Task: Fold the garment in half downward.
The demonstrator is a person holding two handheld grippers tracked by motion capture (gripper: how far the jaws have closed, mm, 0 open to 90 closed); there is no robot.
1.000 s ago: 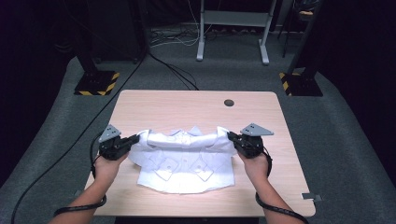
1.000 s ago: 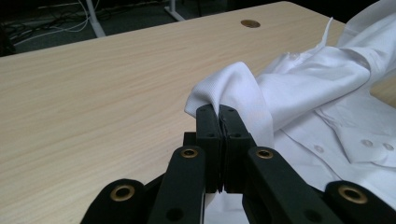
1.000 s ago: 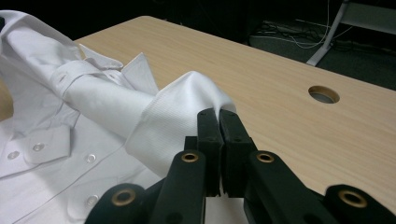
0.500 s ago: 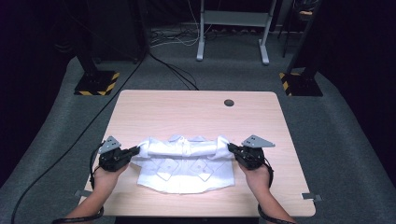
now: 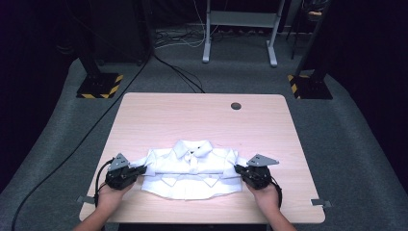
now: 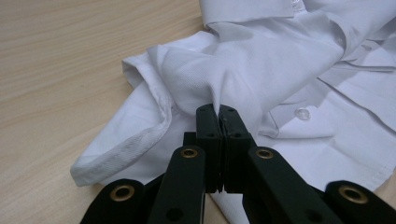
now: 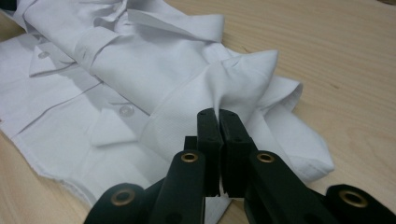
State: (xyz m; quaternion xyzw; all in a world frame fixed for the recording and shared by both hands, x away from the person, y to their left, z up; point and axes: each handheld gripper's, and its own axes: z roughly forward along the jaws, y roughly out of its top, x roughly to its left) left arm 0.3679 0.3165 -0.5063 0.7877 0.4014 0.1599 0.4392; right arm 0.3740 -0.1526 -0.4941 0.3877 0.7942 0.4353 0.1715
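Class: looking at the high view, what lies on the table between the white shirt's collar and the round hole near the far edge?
Nothing: in the high view the table is bare wood between the shirt collar and the hole.

A dim lab or recording studio. A wooden table stands on grey carpet. Hazard-striped stand bases and loose cables surround it.

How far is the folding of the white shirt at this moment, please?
Done: the white buttoned cotton shirt lies folded over on the pale wooden table, collar up. In hand: the left tool and right tool pinch its side folds. Left: letting go, probably another fold.
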